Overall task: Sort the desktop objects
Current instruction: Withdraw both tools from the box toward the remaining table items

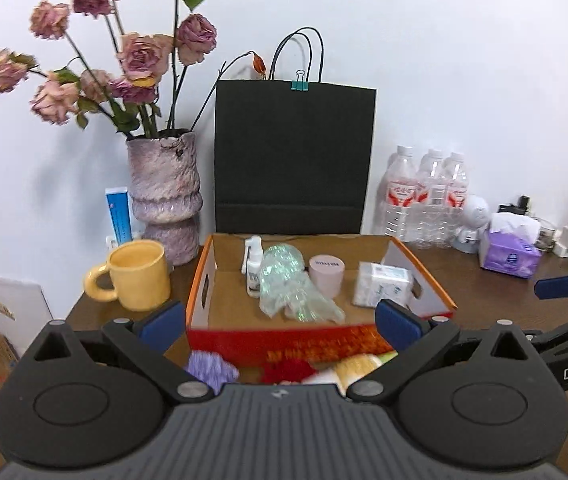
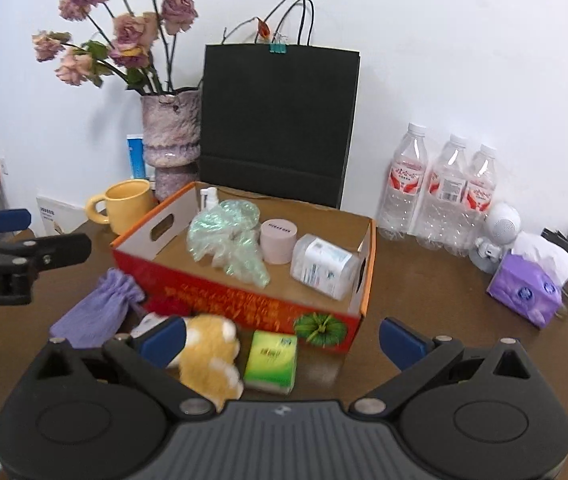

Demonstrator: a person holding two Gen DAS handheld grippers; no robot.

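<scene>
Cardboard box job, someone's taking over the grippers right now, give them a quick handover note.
Left gripper: open, empty, over the box's near wall.
Right gripper: open, empty, above the loose items.
In the cardboard box: spray bottle, crumpled plastic bag, pink jar, white packet.
Left to sort, on the table in front of the box: purple pouch, plush toy, green tissue pack, green pumpkin-shaped item, something red partly hidden.
</scene>
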